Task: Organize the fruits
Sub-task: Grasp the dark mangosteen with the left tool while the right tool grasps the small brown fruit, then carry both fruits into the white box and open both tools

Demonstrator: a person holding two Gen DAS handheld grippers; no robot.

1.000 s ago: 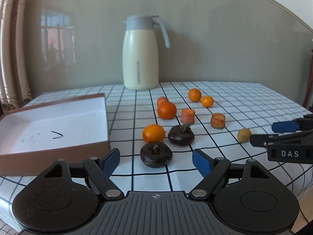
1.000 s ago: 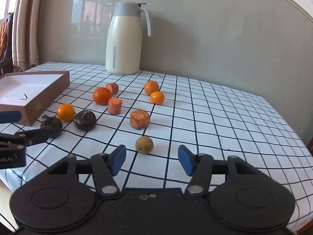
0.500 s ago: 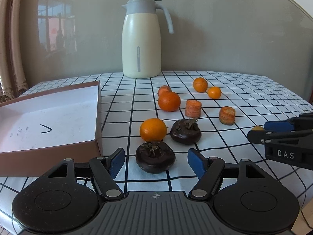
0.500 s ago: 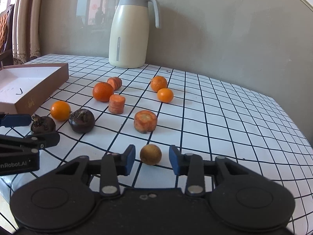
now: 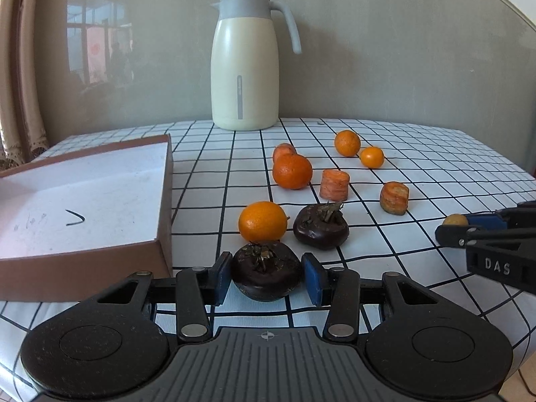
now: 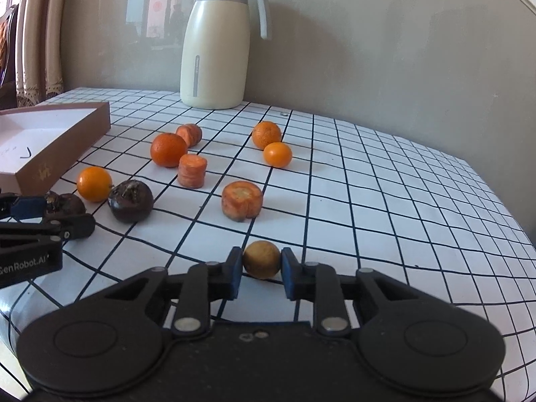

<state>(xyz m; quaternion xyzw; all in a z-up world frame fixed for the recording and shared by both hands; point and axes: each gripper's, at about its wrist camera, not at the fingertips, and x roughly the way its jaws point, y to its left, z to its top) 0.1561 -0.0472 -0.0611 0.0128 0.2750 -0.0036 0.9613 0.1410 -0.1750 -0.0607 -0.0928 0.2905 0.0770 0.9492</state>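
My left gripper [image 5: 266, 276] is shut on a dark brown fruit [image 5: 266, 269] that rests on the checked tablecloth. My right gripper [image 6: 261, 266] is shut on a small tan round fruit [image 6: 261, 259], also on the cloth. A second dark fruit [image 5: 321, 226] and an orange [image 5: 263, 221] lie just beyond the left gripper. More oranges [image 5: 292, 171] and carrot chunks [image 5: 334, 184] lie farther back. The left gripper also shows in the right wrist view [image 6: 47, 214], and the right gripper in the left wrist view [image 5: 469, 231].
An open brown box with a white inside [image 5: 164, 197] sits at the left, next to the left gripper. A cream thermos jug [image 5: 246, 63] stands at the back by the wall. The table edge runs close in front.
Both grippers moved forward and closed: the left around the near dark fruit, the right around the tan fruit. Both fruits stay on the cloth.
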